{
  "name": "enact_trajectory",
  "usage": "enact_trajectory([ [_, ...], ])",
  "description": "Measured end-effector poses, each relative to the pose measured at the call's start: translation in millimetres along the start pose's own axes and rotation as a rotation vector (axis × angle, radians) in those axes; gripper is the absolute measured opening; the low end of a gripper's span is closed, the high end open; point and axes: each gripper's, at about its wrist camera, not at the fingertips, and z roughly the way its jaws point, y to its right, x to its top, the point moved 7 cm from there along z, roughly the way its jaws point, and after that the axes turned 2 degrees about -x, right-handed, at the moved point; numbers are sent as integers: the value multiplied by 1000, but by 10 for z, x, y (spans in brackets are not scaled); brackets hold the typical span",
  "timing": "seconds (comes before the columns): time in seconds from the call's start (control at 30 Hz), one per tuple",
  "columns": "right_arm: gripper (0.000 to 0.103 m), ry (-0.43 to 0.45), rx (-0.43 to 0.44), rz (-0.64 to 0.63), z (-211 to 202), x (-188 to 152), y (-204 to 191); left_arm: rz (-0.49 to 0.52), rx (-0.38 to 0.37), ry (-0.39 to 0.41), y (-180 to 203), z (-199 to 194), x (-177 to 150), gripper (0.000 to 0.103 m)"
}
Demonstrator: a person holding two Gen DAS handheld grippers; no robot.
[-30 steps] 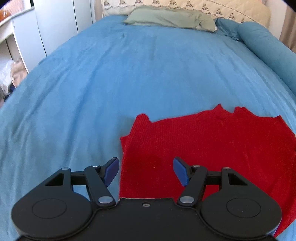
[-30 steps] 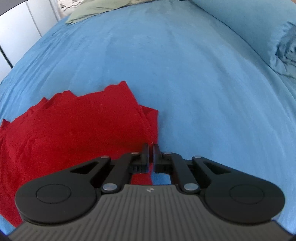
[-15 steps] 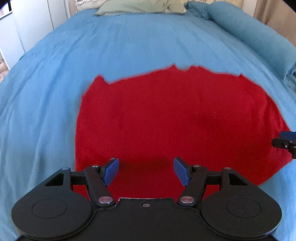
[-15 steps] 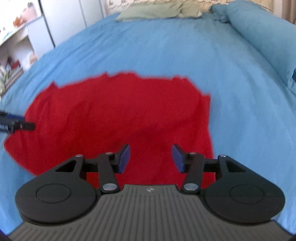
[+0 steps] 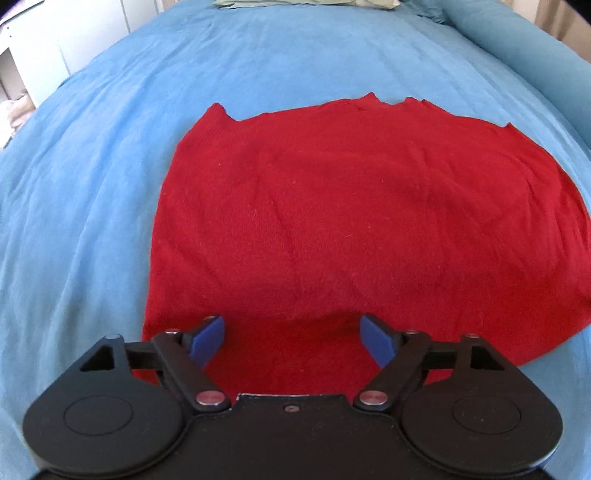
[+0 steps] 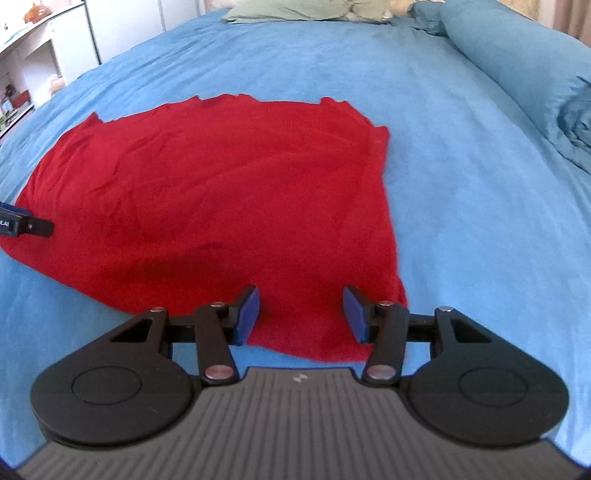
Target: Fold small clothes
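Note:
A red knitted garment lies folded and flat on the blue bedspread. In the left wrist view my left gripper hovers over the garment's near edge, toward its left side; its jaws are opening and nothing is between the blue pads. In the right wrist view the same red garment spreads to the left, and my right gripper stands open above its near right corner, holding nothing. The tip of the left gripper pokes in at the left edge of that view.
A rolled blue duvet runs along the right side of the bed. A green pillow lies at the head. White cupboards and shelves stand off the bed's left side. Blue bedspread surrounds the garment.
The right gripper went from shut to open. Both grippers moved inward over the garment's near edge, so it now fills each view. The left jaws stand wider than before.

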Motion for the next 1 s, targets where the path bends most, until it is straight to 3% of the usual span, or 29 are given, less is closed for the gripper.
enact_trajectory([
  [0.07,78,1,-21,37,-151,-21,60,5,10,30,85,-115,54,85],
  [0.1,84,5,-33,66,-220,-29,87,6,-1,43,143,-175,78,89],
  [0.13,98,9,-45,110,-298,-47,123,1,-16,49,216,-224,105,93],
  [0.17,103,11,-53,147,-359,-73,152,-7,-26,50,279,-247,129,101],
  [0.4,102,-10,66,455,-371,-356,210,-96,-87,60,628,-151,332,102],
  [0.5,96,22,58,564,-226,-367,268,-102,-90,63,741,-71,426,102],
  [0.73,67,96,43,768,25,-263,592,-130,-42,53,705,128,696,102],
  [1.0,34,70,36,802,48,-266,742,-117,-5,-53,712,352,570,102],
])
